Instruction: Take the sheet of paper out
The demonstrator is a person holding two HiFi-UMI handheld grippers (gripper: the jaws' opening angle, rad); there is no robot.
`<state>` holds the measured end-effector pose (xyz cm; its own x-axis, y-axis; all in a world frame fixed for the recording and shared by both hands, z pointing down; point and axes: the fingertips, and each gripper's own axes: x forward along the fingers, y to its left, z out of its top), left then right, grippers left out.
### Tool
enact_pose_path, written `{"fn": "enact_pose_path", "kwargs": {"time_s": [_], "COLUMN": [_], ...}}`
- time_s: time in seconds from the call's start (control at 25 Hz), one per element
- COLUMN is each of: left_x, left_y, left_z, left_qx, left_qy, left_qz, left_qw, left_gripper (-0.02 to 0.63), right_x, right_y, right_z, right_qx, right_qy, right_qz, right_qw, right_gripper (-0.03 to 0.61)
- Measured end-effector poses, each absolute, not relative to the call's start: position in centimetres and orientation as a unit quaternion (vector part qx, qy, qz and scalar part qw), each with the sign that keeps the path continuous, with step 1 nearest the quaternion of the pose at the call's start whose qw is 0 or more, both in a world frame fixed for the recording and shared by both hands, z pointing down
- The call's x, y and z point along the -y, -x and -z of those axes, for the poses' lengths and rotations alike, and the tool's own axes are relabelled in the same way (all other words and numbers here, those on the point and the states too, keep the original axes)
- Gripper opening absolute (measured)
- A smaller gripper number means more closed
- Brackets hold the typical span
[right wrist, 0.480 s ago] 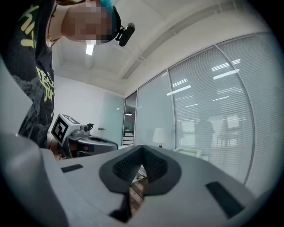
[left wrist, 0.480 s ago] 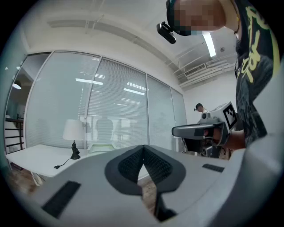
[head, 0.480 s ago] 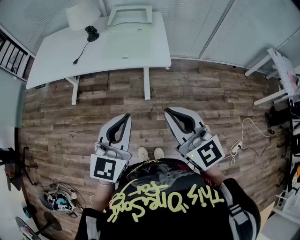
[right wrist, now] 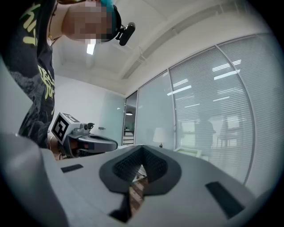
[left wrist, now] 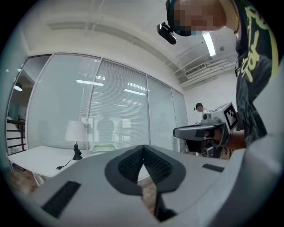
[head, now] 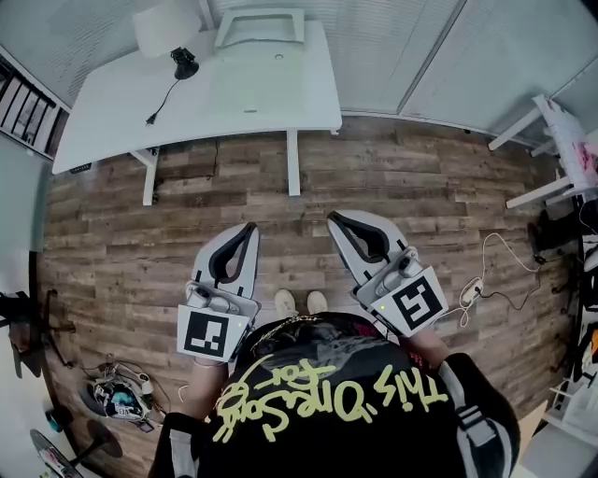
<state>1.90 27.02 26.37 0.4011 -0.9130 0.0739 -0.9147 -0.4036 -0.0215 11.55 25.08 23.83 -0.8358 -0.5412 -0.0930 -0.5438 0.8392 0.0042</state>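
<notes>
Head view: the left gripper (head: 249, 228) and right gripper (head: 333, 218), both smooth grey plastic, keep their ribbed black fingers (left wrist: 131, 163) pressed together and empty over a wood-plank floor (head: 121, 243). A pale rectangular tray (head: 259, 17) rests on the white bench (head: 112, 112); the paper cannot be made out.

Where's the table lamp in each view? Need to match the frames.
Head view: table lamp top left, on the white desk.
Left gripper view: lamp left of centre, on that desk.
Right gripper view: lamp small, just right of centre.
Shared landmark: glass wall with blinds behind it.
</notes>
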Motion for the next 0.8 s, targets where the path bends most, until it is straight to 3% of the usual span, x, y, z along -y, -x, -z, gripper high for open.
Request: {"fn": "enact_pose_path", "kwargs": {"time_s": [0.8], "left_x": [-27.4], "left_y": [1.0], "left_z": [-26.3], "left_qx": [0.555], "left_qy": [-0.831], "left_qz": [-0.038], "left_qw": [0.012], "left_gripper": [0.006], "right_x": [-25.4], "right_y": [-9.2], "right_z": [-24.3], "right_qx": [-0.957], "right_qy": [0.287], "right_qz": [-0.010], "right_qw": [0.037], "right_gripper": [0.006]}}
